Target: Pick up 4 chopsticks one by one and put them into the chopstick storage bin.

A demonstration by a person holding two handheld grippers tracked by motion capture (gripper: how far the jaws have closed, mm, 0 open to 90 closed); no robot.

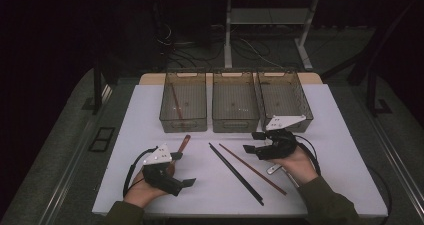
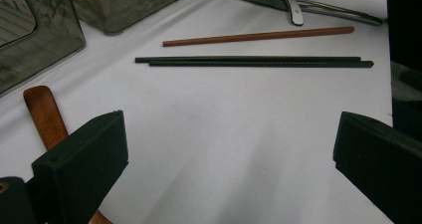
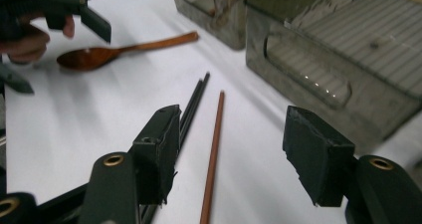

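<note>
From above, three clear bins (image 1: 233,107) are sitting side by side at the far edge of the white table (image 1: 350,150), likely as sorting places; the left one is already holding a brown stick. The right gripper (image 1: 253,141) is hanging just above the far ends of the brown chopstick (image 1: 252,169) and the black chopsticks (image 1: 235,173), jaws apart and holding nothing, the hand lying low behind it. The left gripper (image 1: 183,169) is resting near the table's front edge beside a wooden spoon (image 1: 184,143), jaws spread and empty, pointing towards the middle.

In the left gripper view, the spoon's handle (image 2: 45,115) is running beside one jaw, untouched. The black chopsticks (image 2: 254,61) and brown chopstick (image 2: 259,36) are lying well ahead, with metal cutlery (image 2: 298,5) beyond.

In the right gripper view, the brown chopstick (image 3: 214,154) is lying between the open jaws, not pinched, so this is probably the piece being lined up for pickup. The black chopsticks (image 3: 196,97) are passing under one jaw.
</note>
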